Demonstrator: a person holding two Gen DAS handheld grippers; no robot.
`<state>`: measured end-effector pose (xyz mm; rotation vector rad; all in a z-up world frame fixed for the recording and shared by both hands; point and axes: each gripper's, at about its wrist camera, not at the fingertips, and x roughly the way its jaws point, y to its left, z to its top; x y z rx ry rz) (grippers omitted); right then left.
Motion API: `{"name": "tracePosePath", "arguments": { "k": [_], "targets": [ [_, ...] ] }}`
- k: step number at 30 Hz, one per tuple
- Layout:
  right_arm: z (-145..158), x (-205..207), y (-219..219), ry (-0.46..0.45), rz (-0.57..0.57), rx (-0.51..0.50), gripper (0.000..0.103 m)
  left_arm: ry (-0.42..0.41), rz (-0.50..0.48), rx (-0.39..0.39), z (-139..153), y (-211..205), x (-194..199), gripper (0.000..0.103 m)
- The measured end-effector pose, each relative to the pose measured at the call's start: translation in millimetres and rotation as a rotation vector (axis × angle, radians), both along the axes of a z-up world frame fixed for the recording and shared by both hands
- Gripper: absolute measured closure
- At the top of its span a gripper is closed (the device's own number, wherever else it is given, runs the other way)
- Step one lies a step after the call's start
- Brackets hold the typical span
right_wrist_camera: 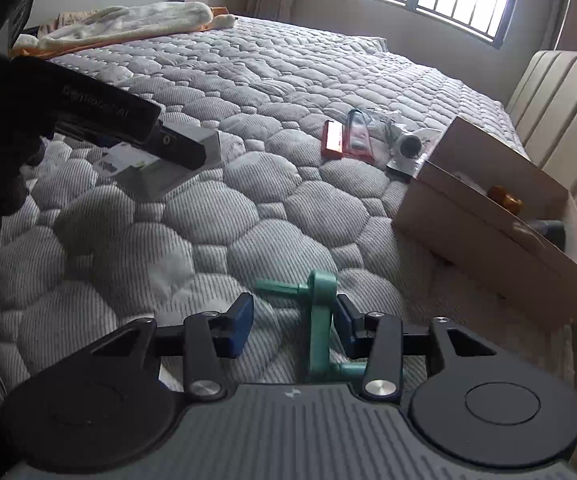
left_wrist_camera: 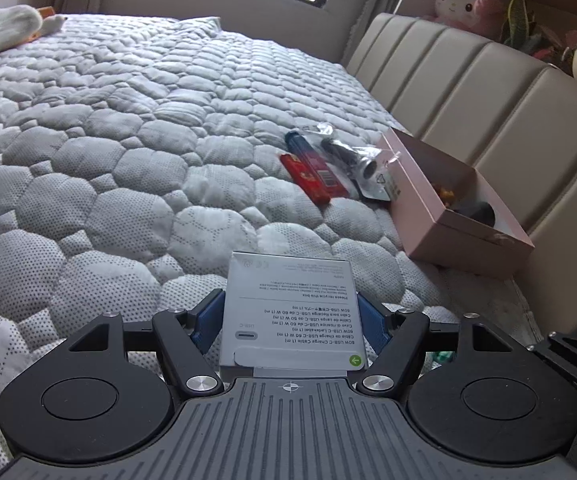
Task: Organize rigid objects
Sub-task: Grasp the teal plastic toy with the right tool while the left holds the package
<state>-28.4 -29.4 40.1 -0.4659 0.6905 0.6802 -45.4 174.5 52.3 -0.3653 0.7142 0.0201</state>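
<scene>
My left gripper (left_wrist_camera: 290,302) is shut on a white USB-C cable box (left_wrist_camera: 288,304), its blue pads pressed to both sides; the box juts forward above the grey quilted mattress (left_wrist_camera: 128,168). From the right wrist view, that gripper (right_wrist_camera: 176,148) and its white box (right_wrist_camera: 156,176) sit at the upper left. My right gripper (right_wrist_camera: 294,308) is open low over the mattress. A green crank-shaped plastic part (right_wrist_camera: 319,320) stands between its fingers, against the right pad and apart from the left one. An open pink box (left_wrist_camera: 460,236) lies to the right by the headboard, also visible in the right wrist view (right_wrist_camera: 488,248).
Beside the pink box lie a red pack (left_wrist_camera: 308,178), a blue and red tube (left_wrist_camera: 308,152) and a black and silver item in a clear bag (left_wrist_camera: 352,156). A padded headboard (left_wrist_camera: 488,92) borders the right side. A pale blanket (right_wrist_camera: 128,24) lies at the far end.
</scene>
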Motion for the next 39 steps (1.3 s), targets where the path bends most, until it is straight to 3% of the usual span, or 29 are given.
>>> {"name": "tracePosePath", "arguments": {
  "k": [3, 6, 10, 13, 19, 25, 32, 39],
  "targets": [
    [-1.3, -13.9, -20.7, -0.057, -0.065, -0.014, 0.026, 0.017, -0.038, 0.011, -1.7, -16.1, -0.5, 0.028],
    [-4.6, -18.7, -38.7, -0.072, -0.153, 0.002, 0.019, 0.032, -0.062, 0.022, -4.8, -27.7, -1.3, 0.028],
    [-9.4, -21.8, -55.8, -0.06, -0.271, 0.051, 0.017, 0.046, -0.065, 0.025, -6.8, -32.7, -2.8, 0.028],
    [-7.2, -25.0, -61.0, -0.014, -0.257, 0.113, 0.014, 0.049, -0.053, 0.015, -6.3, -30.8, -4.9, 0.028],
    [-13.0, -16.4, -50.4, -0.025, -0.258, 0.09, 0.014, 0.052, -0.038, 0.01, -4.2, -27.8, -10.0, 0.028],
    [-8.8, -3.9, -62.7, -0.273, -0.412, -0.065, 0.013, 0.056, -0.023, -0.005, -6.5, -24.1, -12.5, 0.028],
    [6.6, 1.8, -81.6, -0.012, -0.376, 0.197, 0.012, 0.075, -0.05, -0.005, -11.3, -32.0, -12.4, 0.028],
    [-10.2, 31.4, -60.8, 0.131, -0.386, 0.267, 0.012, 0.08, -0.076, 0.009, -10.1, -44.2, -16.6, 0.028]
  ]
}}
